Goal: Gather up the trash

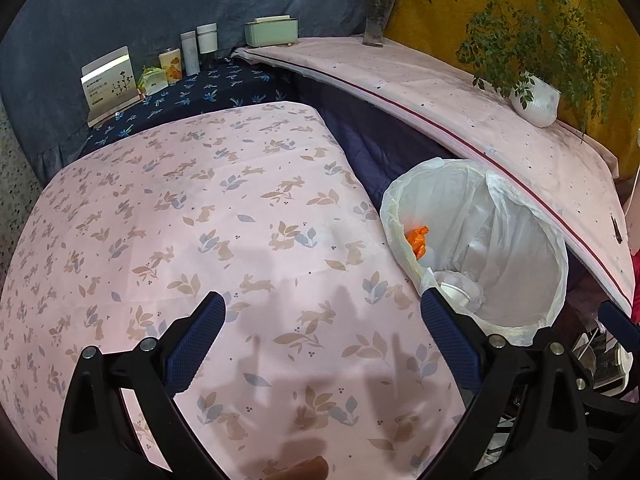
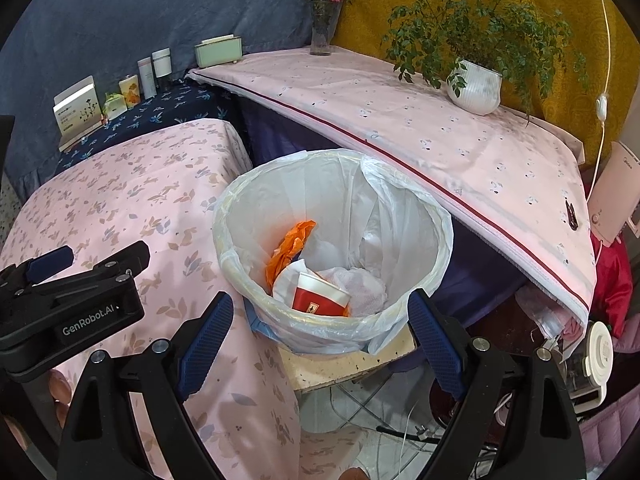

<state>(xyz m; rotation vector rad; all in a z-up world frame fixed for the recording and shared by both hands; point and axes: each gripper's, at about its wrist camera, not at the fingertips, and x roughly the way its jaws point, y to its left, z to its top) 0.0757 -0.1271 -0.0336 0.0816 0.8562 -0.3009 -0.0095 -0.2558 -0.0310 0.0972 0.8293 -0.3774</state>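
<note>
A bin lined with a white plastic bag [image 2: 400, 208] stands between two tables; it also shows in the left wrist view [image 1: 520, 216]. Inside lie a red paper cup [image 2: 320, 300], an orange wrapper [image 2: 290, 246], also seen in the left wrist view [image 1: 417, 238], and white crumpled paper [image 2: 360, 284]. My right gripper [image 2: 320, 340] is open and empty, held just above the bin's near rim. My left gripper [image 1: 322, 340] is open and empty over the pink rabbit-print tablecloth [image 1: 192, 220], left of the bin. The left gripper's body also shows in the right wrist view [image 2: 72, 292].
A second pink-clothed table [image 2: 440, 120] runs behind the bin with a potted plant [image 2: 476, 84], a flower vase [image 2: 322, 28] and a green tissue box [image 2: 218, 51]. Boxes and bottles [image 2: 148, 76] stand on a dark floral cloth at the back left. Appliances and cables lie at the lower right.
</note>
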